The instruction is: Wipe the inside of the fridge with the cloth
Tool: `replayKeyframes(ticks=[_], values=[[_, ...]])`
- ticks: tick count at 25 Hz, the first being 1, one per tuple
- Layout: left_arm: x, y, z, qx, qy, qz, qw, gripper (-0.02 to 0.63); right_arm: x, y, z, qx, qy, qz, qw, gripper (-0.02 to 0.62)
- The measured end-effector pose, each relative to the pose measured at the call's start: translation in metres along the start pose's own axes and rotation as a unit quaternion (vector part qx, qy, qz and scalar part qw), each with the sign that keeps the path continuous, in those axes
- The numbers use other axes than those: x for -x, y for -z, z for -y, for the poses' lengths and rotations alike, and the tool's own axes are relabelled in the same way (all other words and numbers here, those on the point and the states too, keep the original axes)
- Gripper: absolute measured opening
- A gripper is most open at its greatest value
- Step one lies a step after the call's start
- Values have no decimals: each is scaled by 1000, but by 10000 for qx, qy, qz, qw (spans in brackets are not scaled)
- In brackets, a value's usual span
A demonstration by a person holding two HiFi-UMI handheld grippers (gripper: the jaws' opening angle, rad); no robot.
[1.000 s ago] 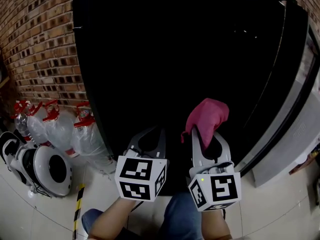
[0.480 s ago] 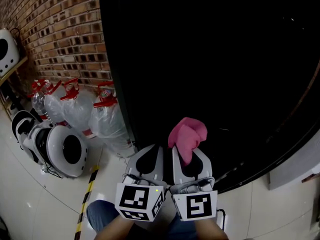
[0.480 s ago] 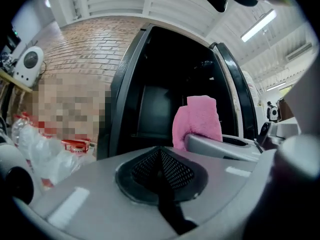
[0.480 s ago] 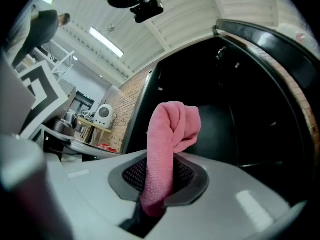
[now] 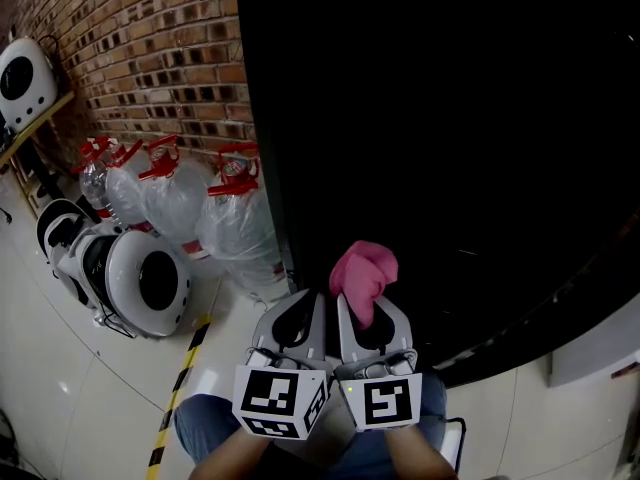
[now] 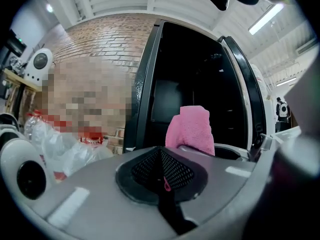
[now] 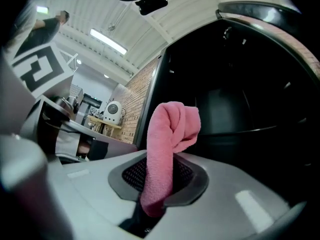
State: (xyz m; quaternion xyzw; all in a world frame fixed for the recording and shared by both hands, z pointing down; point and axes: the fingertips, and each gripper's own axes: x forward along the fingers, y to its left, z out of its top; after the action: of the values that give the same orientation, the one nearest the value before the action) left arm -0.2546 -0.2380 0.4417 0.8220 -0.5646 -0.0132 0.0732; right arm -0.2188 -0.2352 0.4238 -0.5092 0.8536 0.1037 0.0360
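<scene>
Brick wall (image 5: 150, 58), white tile floor, black fridge (image 5: 450, 118) in front; both grippers held low and side by side before it.
Right gripper (image 5: 371, 306) points forward at the fridge, jaws clamped on the pink cloth (image 5: 362, 273), which sticks up bunched past the tips. Left gripper (image 5: 296, 306) sits just beside it, parallel, jaws together with nothing held. Forearms enter from the bottom edge. Big water bottles (image 5: 235, 228) stand by the wall, left of the fridge.
</scene>
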Motion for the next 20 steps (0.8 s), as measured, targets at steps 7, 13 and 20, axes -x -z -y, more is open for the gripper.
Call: replayKeyframes(ticks=[7,13,20], values=[[1,-1,0,0,-59,-9,10000,14,-28,45,-1,246,-255,-459,9983,63],[5,-3,2,-91,-82,-2,9999,14,-83,84,26,1,-282,-755,9967,63],[4,-10,3,-196,-126,26,9997,14,-134,97,76,114,-14,-944,9955,63]])
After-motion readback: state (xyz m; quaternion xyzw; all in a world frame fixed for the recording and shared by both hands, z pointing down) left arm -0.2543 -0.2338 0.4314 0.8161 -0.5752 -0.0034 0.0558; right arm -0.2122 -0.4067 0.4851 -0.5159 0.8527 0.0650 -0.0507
